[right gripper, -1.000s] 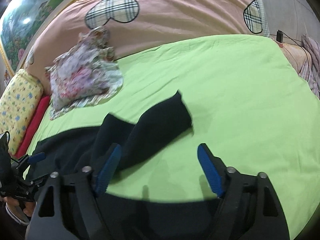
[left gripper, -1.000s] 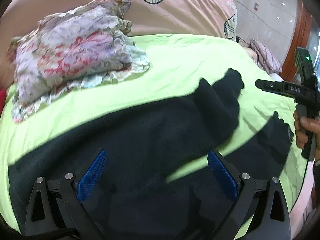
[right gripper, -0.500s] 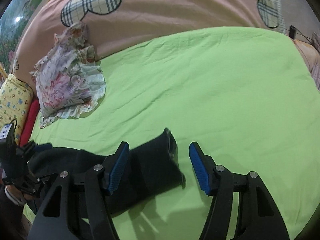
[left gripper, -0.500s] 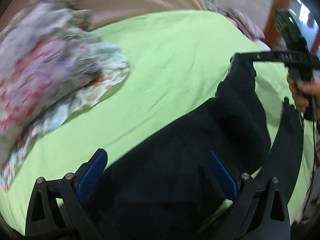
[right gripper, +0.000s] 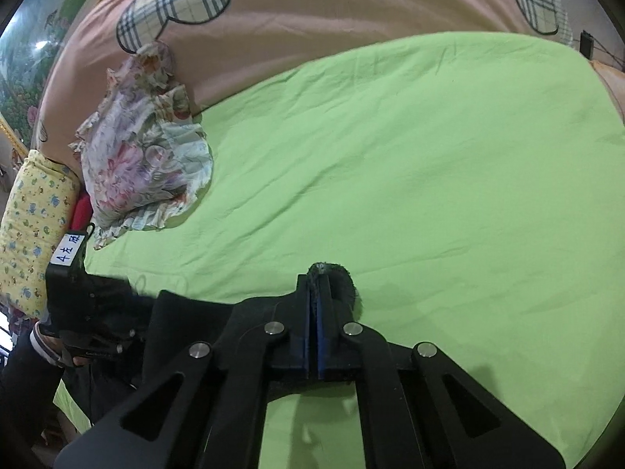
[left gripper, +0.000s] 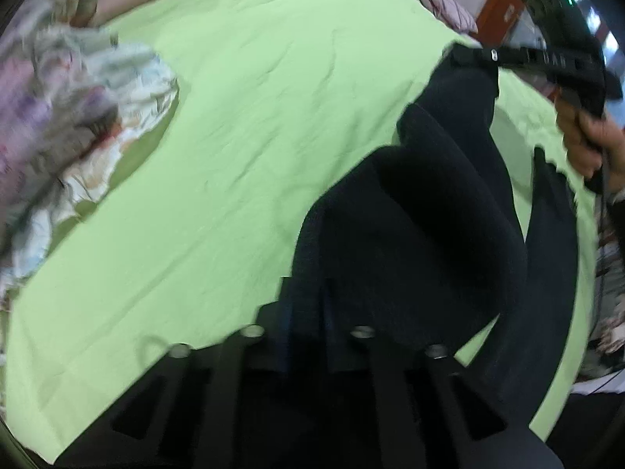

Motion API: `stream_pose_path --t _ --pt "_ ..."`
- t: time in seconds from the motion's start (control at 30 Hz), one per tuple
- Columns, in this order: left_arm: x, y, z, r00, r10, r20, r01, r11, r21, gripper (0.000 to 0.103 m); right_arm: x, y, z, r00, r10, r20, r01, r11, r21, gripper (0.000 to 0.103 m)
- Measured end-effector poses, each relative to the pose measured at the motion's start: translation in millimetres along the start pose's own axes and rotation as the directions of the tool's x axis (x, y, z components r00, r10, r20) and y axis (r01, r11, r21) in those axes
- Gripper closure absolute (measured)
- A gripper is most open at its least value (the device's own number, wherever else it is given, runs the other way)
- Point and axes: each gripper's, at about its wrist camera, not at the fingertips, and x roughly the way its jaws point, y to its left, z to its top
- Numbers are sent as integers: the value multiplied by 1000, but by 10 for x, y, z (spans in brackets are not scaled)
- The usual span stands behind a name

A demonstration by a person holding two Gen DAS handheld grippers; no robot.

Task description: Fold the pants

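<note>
On the lime-green bedsheet [right gripper: 410, 164], both of my grippers are clamped on the dark navy fabric pants [left gripper: 410, 226].

My right gripper [right gripper: 317, 273] has its blue pads pressed flat together over a bunched hem of the pants, just above the sheet. My left gripper [left gripper: 308, 305] pinches a fold of the same cloth, and the legs trail away from it toward the right one. Beyond, a frilled floral pillow [right gripper: 140, 164] lies at the sheet's far left edge, against a pink quilt with plaid patches [right gripper: 332, 15].
</note>
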Motion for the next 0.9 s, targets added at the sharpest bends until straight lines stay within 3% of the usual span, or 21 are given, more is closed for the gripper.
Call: stream_pose_path --t 0.43,0.67,0.9 --pt "-724 -632 -579 982 -50 181 61 997 -56 98 -645 -199 -123 993 12 117 -16 999 33 100" --pt "-777 -1017 -895 976 -56 209 75 994 -83 99 -985 -230 -547 982 83 169 -77 996 -43 100" --pt "-778 -1347 -1148 975 -47 218 68 993 -92 99 -1224 -574 -1089 976 124 177 -123 992 -18 100"
